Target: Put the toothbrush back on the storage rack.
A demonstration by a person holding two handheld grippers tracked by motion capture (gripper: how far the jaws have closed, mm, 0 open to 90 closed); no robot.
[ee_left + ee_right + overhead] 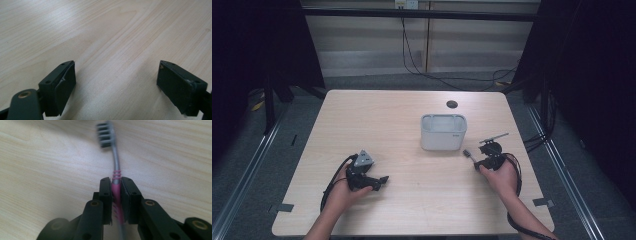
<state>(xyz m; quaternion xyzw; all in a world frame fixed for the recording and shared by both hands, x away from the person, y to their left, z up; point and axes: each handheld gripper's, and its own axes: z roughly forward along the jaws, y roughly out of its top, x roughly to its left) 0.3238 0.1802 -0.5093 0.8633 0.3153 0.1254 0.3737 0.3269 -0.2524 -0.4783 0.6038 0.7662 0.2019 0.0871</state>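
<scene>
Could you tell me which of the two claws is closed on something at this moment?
The right claw, clamped on the pink-and-grey toothbrush; the left claw stands wide open over bare table.

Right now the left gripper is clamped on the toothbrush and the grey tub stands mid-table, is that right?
Wrong gripper. The right gripper is clamped on the toothbrush, as the right gripper view shows; the left gripper stands open over bare table. The grey tub does stand mid-table.

Wooden table [377,120], grey floor [257,150]
</scene>
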